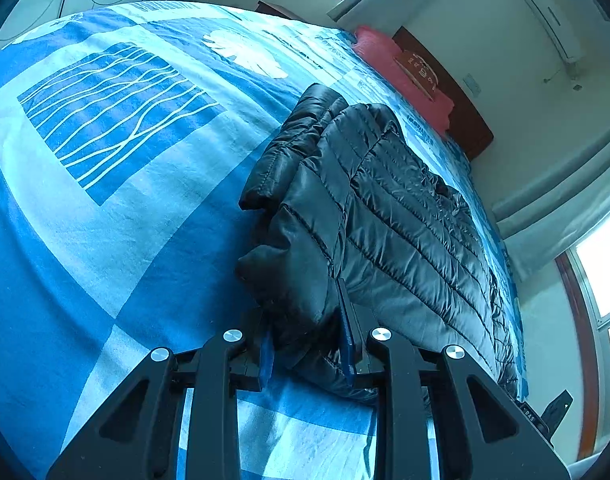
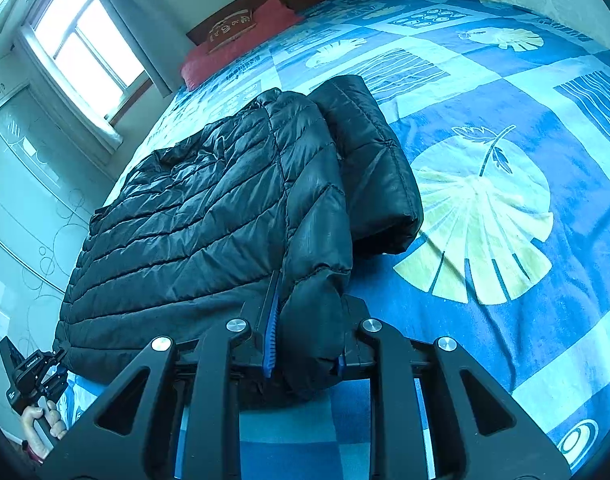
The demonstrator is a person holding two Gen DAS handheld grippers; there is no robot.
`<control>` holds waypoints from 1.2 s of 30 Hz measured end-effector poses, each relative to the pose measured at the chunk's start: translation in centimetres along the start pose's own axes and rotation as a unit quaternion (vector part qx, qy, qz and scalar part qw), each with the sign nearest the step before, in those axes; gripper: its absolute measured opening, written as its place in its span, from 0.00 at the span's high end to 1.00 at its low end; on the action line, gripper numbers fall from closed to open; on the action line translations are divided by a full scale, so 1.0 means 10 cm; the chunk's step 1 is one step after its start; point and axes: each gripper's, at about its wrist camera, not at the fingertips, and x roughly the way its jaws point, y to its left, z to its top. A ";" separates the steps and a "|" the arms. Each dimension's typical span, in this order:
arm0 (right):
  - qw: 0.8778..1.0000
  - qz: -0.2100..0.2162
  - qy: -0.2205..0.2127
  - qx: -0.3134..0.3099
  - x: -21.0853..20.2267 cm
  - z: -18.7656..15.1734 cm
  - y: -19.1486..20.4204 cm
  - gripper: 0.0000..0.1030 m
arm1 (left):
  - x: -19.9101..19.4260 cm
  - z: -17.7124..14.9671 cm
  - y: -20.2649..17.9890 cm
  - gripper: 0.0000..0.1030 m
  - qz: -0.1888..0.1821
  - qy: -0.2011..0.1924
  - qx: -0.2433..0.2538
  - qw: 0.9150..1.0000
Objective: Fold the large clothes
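While both wrist views look along the bed, each shows a different near corner of the black quilted puffer jacket (image 1: 389, 216), which lies folded on the blue patchwork bedspread with white leaf prints (image 1: 105, 208).

Left wrist view: left gripper (image 1: 307, 344), black frame with blue pads, clamped on a bunched corner of the jacket's near edge; fabric fills the gap between the fingers. A folded sleeve stacks along the jacket's left side. Beyond it, red pillow (image 1: 401, 72) against the dark wooden headboard (image 1: 465, 120). Only this view shows the white wall air conditioner (image 1: 549, 16). A tip of the other gripper shows at the lower right edge.

Right wrist view: right gripper (image 2: 305, 344) closed on the opposite near corner, a puffy fold pinched between its pads. The sleeve here lies on the jacket's right side, beside a large pale yellow-green leaf print (image 2: 481, 220). Only this view shows the bright curtained window (image 2: 85, 40), and, at lower left, a bare hand (image 2: 41, 420) holding the left gripper's handle at the jacket's far corner.
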 end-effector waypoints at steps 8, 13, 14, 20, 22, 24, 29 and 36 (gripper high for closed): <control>1.000 -0.019 -0.007 0.012 -0.14 -0.03 -0.06 0.59 | -0.17 -0.04 0.10 0.50 0.017 -0.003 0.001 1.000; 0.998 -0.064 -0.025 -0.011 -0.32 -0.04 0.02 0.54 | -0.36 -0.04 0.10 0.49 0.038 -0.016 0.022 0.999; 0.996 -0.080 -0.032 -0.017 -0.38 -0.03 0.04 0.52 | -0.42 -0.03 0.10 0.49 0.044 -0.023 0.028 0.998; 0.994 -0.091 -0.054 -0.039 -0.57 0.02 0.20 0.47 | -0.62 0.03 0.13 0.37 0.064 -0.043 0.055 0.995; 0.995 -0.076 -0.043 -0.058 -0.49 0.02 0.35 0.51 | -0.60 0.09 0.14 0.34 0.070 -0.043 0.063 0.995; 0.995 -0.051 -0.018 -0.084 -0.32 0.02 0.58 0.75 | -0.56 0.16 0.14 0.34 0.067 -0.037 0.067 0.995; 0.990 -0.005 0.014 -0.138 0.14 0.10 1.22 0.75 | -0.37 0.39 0.04 0.34 0.069 -0.024 0.090 0.993; 0.984 0.018 0.029 -0.173 0.76 0.32 1.96 0.75 | -0.06 0.69 -0.06 0.34 0.078 -0.008 0.110 0.991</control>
